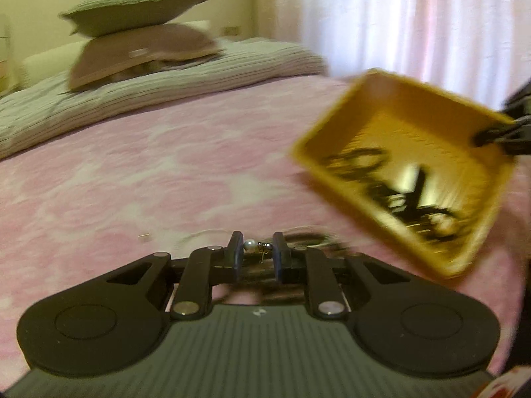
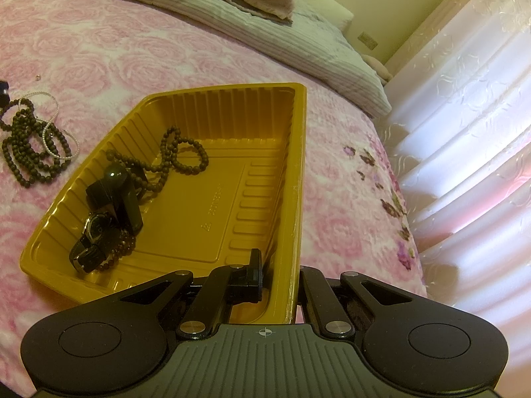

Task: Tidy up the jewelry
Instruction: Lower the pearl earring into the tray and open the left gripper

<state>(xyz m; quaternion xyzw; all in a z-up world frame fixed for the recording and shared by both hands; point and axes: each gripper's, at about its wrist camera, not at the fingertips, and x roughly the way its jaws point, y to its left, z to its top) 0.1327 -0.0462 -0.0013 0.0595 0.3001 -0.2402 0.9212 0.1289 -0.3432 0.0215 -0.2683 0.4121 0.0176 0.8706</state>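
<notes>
Left gripper [image 1: 257,248] pinches a small pearl stud earring [image 1: 249,244] between narrow jaws, above the pink rose-patterned bedspread [image 1: 132,182]. Right gripper [image 2: 278,272] clamps the near rim of the yellow ribbed plastic tray [image 2: 232,112], which holds dark bead strands [image 2: 181,156] and a black wristwatch [image 2: 96,229]. More bead necklaces [image 2: 30,142] lie on the bedspread left of the tray.

Pink bed [image 2: 116,49] carries loose bead strands [image 2: 33,142] and pillows [image 1: 139,46].

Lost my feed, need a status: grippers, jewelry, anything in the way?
Left gripper shut on pearl earring. Right gripper shut on yellow tray rim; watch inside. Bead necklaces loose on bedspread. Nothing blocking.
</notes>
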